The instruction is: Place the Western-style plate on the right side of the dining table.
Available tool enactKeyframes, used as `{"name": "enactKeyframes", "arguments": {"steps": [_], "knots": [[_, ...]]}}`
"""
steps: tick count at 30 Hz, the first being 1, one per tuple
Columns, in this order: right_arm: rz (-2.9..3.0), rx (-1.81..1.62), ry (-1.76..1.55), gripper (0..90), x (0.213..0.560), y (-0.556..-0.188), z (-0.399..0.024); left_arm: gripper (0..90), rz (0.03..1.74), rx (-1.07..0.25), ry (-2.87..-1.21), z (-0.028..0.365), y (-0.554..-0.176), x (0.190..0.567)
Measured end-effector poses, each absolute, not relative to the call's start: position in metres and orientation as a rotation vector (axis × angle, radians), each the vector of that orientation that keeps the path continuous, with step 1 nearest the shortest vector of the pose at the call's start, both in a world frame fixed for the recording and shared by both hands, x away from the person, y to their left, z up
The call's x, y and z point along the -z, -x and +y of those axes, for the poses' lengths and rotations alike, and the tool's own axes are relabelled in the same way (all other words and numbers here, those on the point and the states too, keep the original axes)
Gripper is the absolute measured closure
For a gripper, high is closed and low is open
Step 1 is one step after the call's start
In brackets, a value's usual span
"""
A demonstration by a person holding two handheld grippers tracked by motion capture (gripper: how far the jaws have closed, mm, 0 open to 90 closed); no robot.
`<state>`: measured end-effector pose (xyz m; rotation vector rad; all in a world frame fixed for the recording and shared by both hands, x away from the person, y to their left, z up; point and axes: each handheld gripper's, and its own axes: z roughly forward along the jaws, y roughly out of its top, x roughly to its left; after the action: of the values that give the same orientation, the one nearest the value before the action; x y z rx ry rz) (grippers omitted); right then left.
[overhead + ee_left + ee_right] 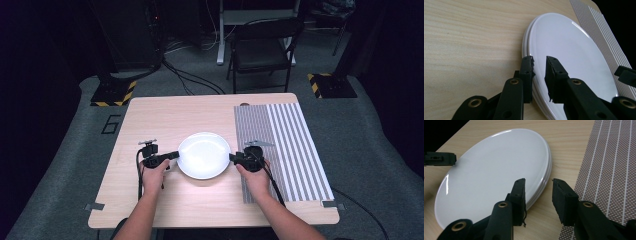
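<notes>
resting flat near the middle of the wooden table point(165, 197), the white plate point(204, 154) is really the top of a small stack; layered rims show at its edge in both gripper views. just to its right lies the striped placemat point(285, 150), with a folding chair point(262, 47) well beyond the table.

the left gripper point(174, 155) straddles the stack's left rim, one jaw above and one outside; its jaws look pressed onto the rim, so it reads as pinching the white plate. the right gripper point(233, 158) brackets the right rim with its jaws spread, one over the plate, one over bare wood, not yet pressing.

risk, as a judgement: a lift now, with one side gripped, could tilt the stack and let the glossy plates slide apart. jaws catching the top rim alone could also leave the lower plates behind, or let it slip.

being round, the plate has no long axis; it faces straight up.
</notes>
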<state>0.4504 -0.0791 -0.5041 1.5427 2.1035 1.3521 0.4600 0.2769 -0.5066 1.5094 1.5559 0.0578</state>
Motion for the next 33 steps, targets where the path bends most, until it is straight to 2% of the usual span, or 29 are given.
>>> {"name": "enactKeyframes", "arguments": {"steps": [18, 33], "knots": [[2.070, -1.388, -1.603, 60.5, 0.508, -0.455, -0.081, 76.6, 1.547, -0.040, -1.495, 0.275, -0.460, 0.509], [2.105, -1.431, -1.750, 66.9, 0.520, -0.463, -0.073, 76.5, 1.544, -0.042, -1.513, 0.271, -0.459, 0.508]]}}
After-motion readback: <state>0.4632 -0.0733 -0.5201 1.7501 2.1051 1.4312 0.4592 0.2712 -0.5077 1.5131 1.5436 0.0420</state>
